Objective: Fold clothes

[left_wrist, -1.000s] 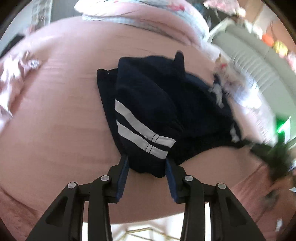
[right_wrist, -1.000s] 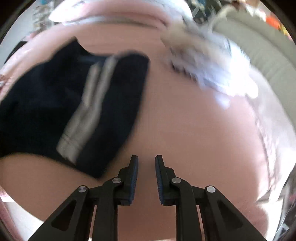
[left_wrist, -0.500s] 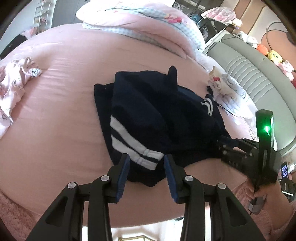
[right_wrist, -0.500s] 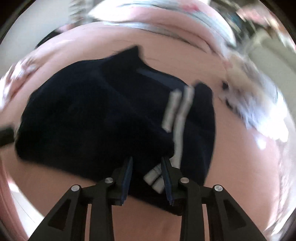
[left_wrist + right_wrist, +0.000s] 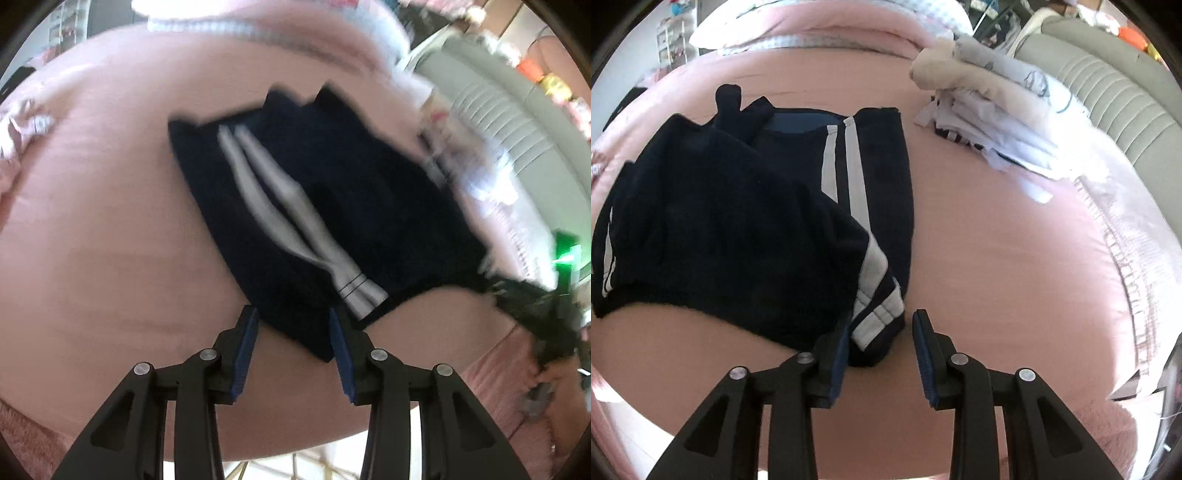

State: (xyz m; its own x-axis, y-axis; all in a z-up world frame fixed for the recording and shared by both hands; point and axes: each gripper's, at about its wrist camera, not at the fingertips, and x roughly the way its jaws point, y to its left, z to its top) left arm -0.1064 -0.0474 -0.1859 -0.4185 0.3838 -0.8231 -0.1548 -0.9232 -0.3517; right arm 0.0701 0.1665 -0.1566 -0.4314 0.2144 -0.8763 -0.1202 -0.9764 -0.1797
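Observation:
A dark navy garment with two white stripes lies partly folded on the pink bed. My left gripper is open, its jaws on either side of the garment's near corner. In the right wrist view the same garment lies at the left, and my right gripper is open with the striped cuff between its jaws. The right gripper also shows, blurred, at the right edge of the left wrist view.
A pile of white and beige clothes lies on the bed to the far right. A grey padded headboard runs behind it. Pink and white pillows lie at the far end. A pink patterned garment lies at the left.
Both grippers have shifted around the garment's near edge. The right gripper has opened wider and now straddles the striped cuff. The left view has swung, and the stripes now run lengthwise.

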